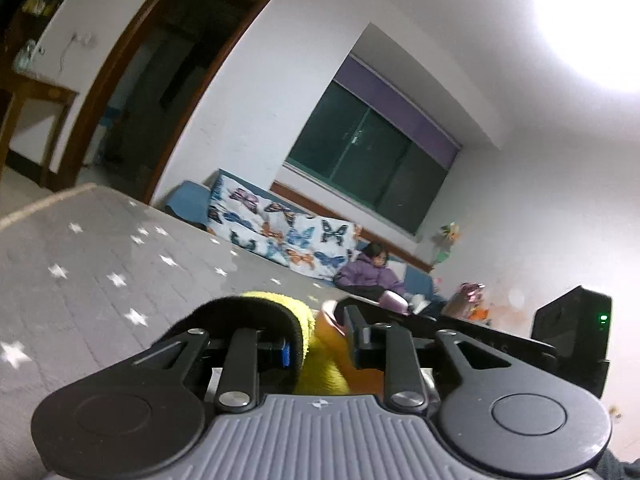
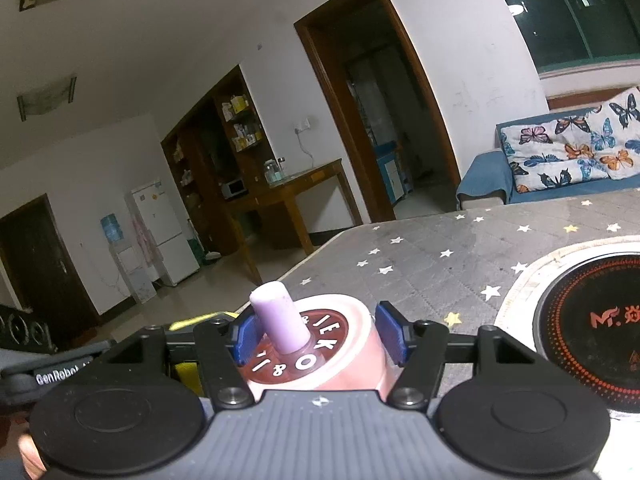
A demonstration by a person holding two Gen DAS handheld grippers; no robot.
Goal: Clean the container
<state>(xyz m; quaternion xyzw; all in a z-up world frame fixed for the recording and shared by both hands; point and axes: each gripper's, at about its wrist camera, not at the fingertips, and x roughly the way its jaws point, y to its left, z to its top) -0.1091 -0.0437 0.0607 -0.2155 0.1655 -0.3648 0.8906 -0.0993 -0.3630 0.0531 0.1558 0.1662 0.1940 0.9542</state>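
Holding the pink container (image 2: 320,356) tight in the right gripper (image 2: 320,338), low in the middle of the right wrist view, blue fingertips (image 2: 390,334) pressing on both its sides. Pointing the brown lid with white letters and a purple knob (image 2: 280,320) up toward the camera. Hanging just over the grey star cloth (image 2: 440,248) on the table, with a round black hotplate (image 2: 592,320) near, at the right edge of that view.

Gripping a yellow cloth (image 1: 296,312) in the left gripper (image 1: 316,344), low in the middle of the left wrist view, tongs closed on the fluffy stuff. Sitting right next to the container, a bit of pink (image 1: 328,316) peeking out past the yellow. Cannot tell if the two touch.

Looks like the wiping step. Cannot tell how much is clean yet. Next, keeping a firm squeeze on the container so it does not spin, and rubbing softly with the cloth along its side
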